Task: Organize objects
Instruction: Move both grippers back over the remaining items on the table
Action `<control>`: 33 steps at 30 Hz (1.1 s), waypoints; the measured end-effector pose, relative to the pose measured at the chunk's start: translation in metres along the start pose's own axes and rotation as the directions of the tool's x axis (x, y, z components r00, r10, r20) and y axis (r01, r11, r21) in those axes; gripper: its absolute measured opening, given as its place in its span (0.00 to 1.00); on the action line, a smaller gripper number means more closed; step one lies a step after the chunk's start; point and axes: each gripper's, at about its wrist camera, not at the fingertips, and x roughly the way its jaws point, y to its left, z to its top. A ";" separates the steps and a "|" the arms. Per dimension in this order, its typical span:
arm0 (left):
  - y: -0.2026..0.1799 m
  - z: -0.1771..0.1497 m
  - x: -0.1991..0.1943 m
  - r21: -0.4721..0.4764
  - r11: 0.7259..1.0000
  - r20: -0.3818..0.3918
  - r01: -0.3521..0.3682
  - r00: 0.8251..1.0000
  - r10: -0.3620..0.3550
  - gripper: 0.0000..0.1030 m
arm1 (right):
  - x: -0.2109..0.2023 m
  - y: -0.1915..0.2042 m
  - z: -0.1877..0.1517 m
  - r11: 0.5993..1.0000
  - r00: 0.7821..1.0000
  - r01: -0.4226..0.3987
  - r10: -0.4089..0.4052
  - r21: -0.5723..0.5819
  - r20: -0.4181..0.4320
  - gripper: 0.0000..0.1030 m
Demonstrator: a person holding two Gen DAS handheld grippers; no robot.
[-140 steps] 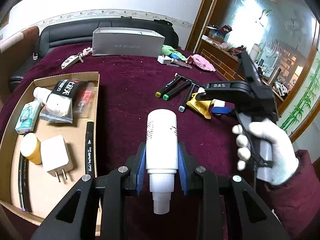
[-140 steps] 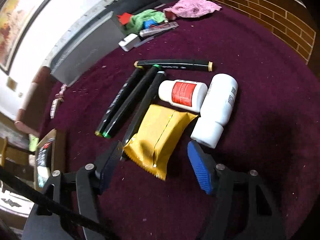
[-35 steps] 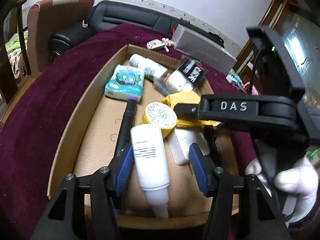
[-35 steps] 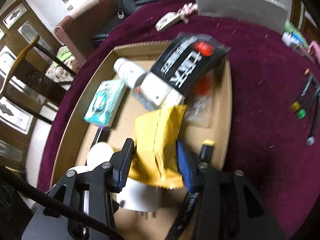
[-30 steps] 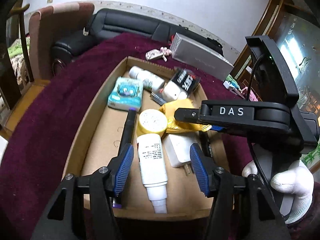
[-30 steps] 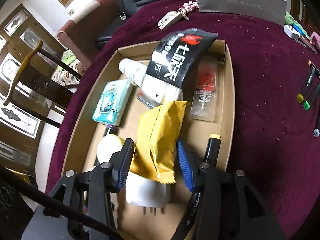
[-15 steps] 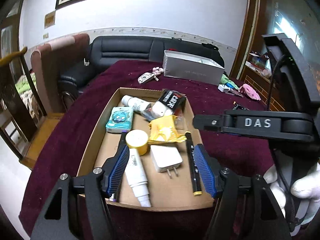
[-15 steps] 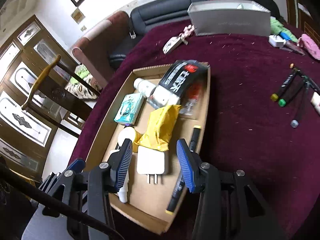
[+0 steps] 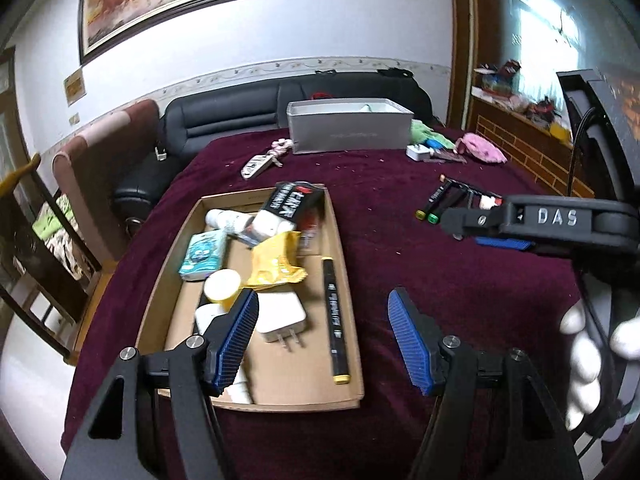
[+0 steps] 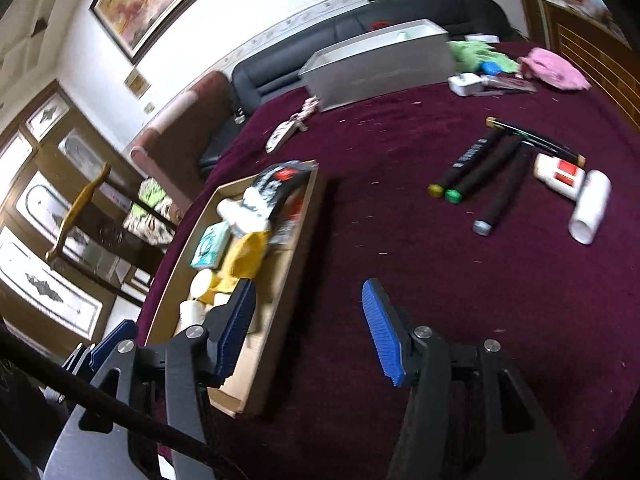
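A cardboard tray (image 9: 344,248) on the maroon table holds a yellow packet (image 9: 276,258), a white bottle (image 9: 208,316), a white charger (image 9: 280,314), a black marker (image 9: 334,316), a teal tissue pack (image 9: 202,254) and a black snack bag (image 9: 290,202). My left gripper (image 9: 322,304) is open and empty above the tray's near right edge. My right gripper (image 10: 308,292) is open and empty, to the right of the tray (image 10: 296,248). Several black markers (image 10: 484,168) and two white bottles (image 10: 588,208) lie on the cloth at the right.
A grey box (image 9: 350,126) stands at the table's far edge, with a key fob (image 9: 256,164), a white plug (image 9: 418,153) and pink cloth (image 9: 482,149) near it. A black sofa (image 9: 240,114) and chairs lie beyond the table. My right gripper's body (image 9: 552,220) crosses the left wrist view.
Both grippers let go of the white bottle and the yellow packet in the tray, opened, then pulled back up and to the right, away from the tray.
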 end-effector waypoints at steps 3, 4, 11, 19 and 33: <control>-0.018 0.002 0.003 0.035 0.999 -0.015 0.001 1.000 -0.001 0.60 | -0.010 -0.020 0.001 0.999 1.000 0.004 -0.004 0.037 0.021 0.55; -0.023 0.002 0.005 0.045 0.999 -0.021 0.004 1.000 -0.003 0.60 | -0.014 -0.027 0.001 0.999 1.000 0.006 -0.008 0.048 0.027 0.56; -0.054 0.002 0.017 0.094 0.995 -0.066 0.031 0.998 -0.025 0.60 | -0.034 -0.069 0.001 0.992 0.997 0.025 -0.033 0.120 0.063 0.56; -0.069 0.002 0.052 0.059 0.991 -0.164 0.118 0.981 -0.107 0.59 | -0.050 -0.110 0.002 0.977 0.994 0.035 -0.057 0.211 0.098 0.56; -0.094 -0.021 0.118 0.019 0.983 -0.304 0.180 0.938 -0.166 0.64 | -0.088 -0.192 0.013 0.911 0.963 0.142 -0.218 0.386 0.161 0.60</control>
